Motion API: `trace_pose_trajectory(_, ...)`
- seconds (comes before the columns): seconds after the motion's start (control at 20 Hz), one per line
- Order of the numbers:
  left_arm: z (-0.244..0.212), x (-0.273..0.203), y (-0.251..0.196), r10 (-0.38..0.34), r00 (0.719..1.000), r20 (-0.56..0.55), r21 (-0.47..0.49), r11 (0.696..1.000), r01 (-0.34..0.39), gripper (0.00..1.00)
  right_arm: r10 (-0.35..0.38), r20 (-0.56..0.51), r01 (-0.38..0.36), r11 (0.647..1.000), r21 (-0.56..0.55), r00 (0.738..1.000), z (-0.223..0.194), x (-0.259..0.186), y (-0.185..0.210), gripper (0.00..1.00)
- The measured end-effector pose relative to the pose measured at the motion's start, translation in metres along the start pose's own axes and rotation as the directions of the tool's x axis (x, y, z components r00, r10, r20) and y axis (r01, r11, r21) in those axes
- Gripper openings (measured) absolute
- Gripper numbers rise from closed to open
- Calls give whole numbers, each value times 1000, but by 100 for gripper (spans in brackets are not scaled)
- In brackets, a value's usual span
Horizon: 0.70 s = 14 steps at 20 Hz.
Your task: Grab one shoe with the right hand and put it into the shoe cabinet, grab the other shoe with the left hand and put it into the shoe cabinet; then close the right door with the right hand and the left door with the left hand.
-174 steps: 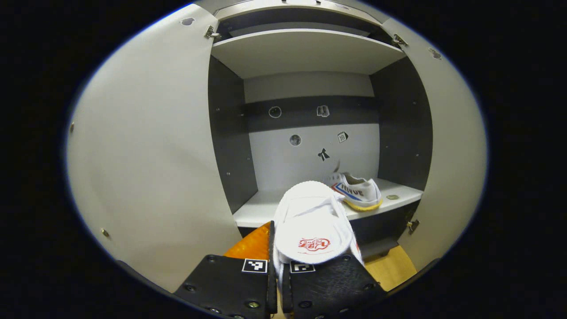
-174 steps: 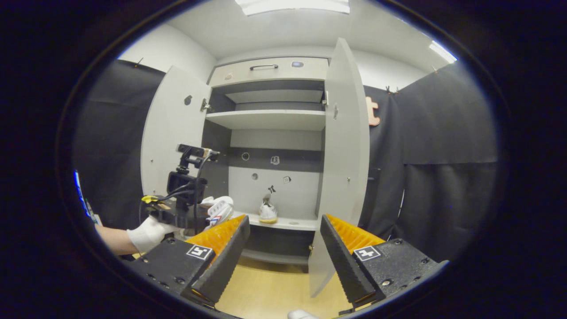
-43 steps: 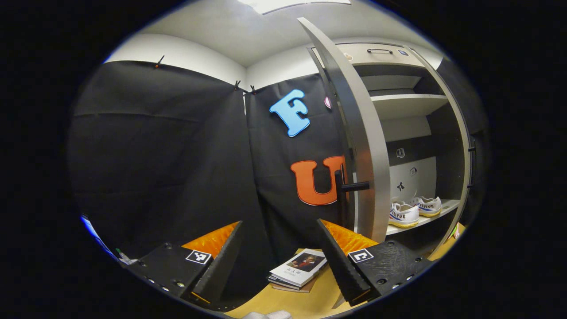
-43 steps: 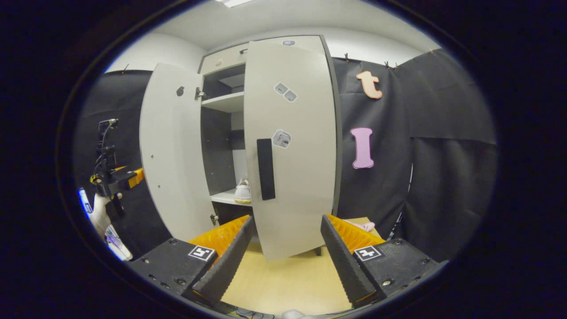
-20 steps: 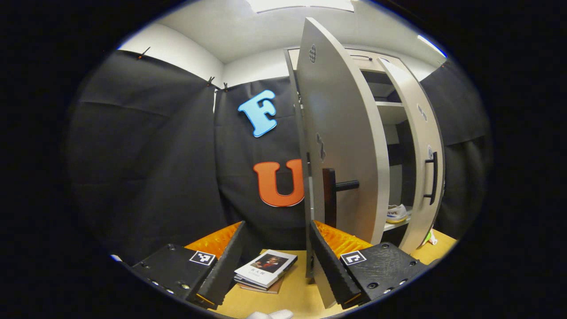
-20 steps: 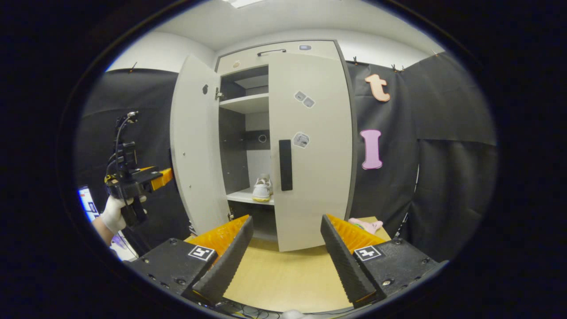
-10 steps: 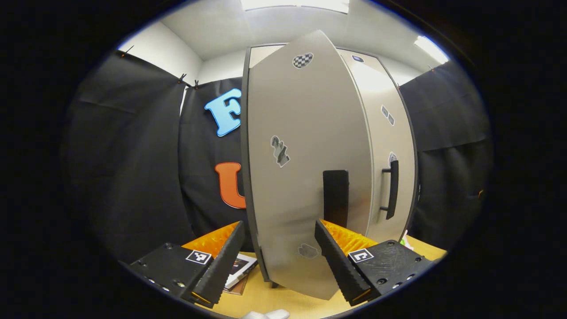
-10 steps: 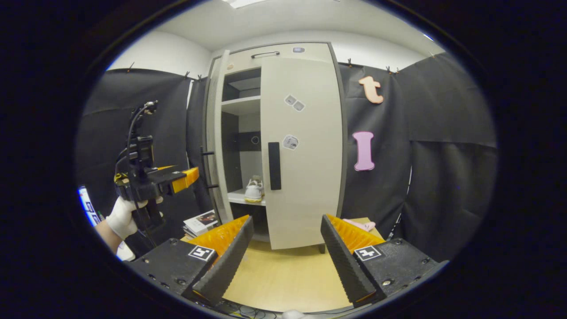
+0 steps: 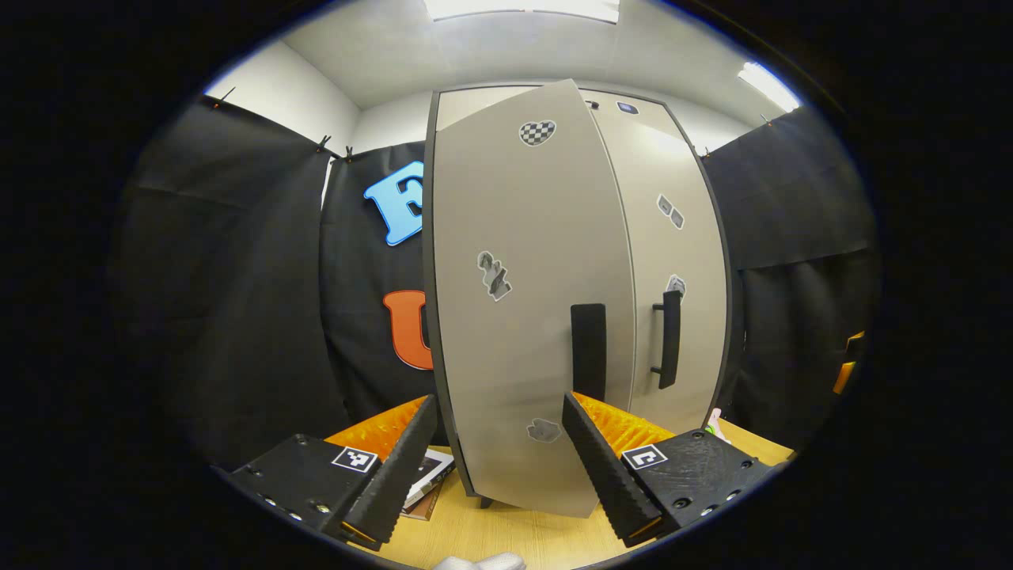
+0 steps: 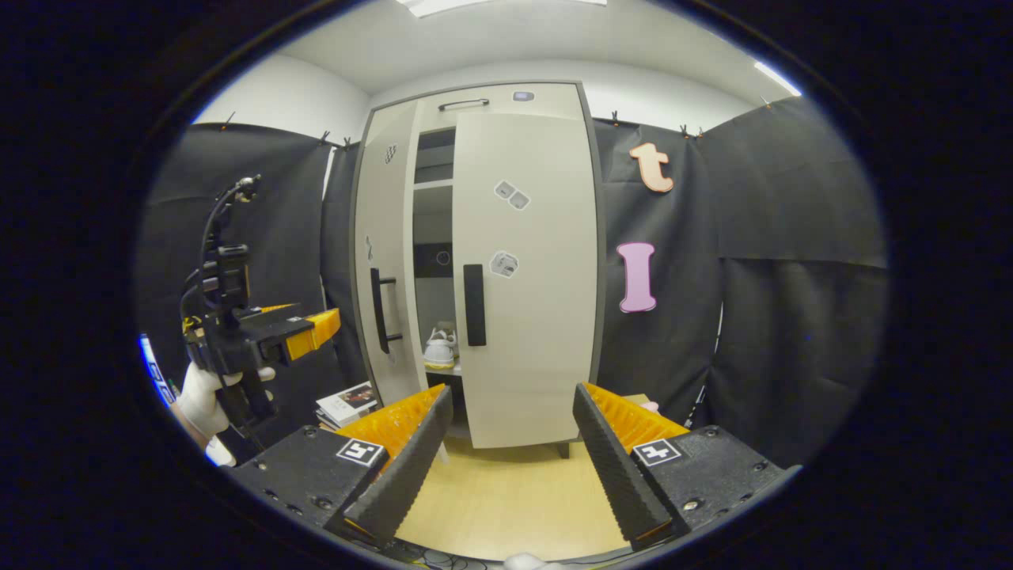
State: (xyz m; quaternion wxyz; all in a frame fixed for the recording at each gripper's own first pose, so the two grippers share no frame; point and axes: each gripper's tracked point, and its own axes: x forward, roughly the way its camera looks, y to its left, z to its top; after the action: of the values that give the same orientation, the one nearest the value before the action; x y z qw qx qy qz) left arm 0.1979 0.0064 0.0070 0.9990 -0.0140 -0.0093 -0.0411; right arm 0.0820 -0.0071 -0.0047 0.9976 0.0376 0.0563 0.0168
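Door [image 9: 522,317] on the left stands ajar ahead of the spread left claw [image 9: 497,451].

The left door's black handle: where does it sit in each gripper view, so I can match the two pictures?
Left gripper view: the left door's handle sits low, right of centre, just above the left gripper.
Right gripper view: it is left of centre, beside the gap that shows a shoe.
Shared landmark: the right door's handle.

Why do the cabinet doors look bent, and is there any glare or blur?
Left gripper view: fisheye bows the left door; ceiling light blown out; sharp. Right gripper view: right door nearly straight mid-frame; dim shadow inside the gap around the shoe.
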Motion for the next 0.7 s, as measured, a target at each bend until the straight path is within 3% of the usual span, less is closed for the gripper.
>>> trace_pose_trajectory(0.7, -14, -112, 24, 81, 996, -36, -8, 997, -81, 96, -66, 68, 67, 998, -7, 995, 11, -25, 4, 99)
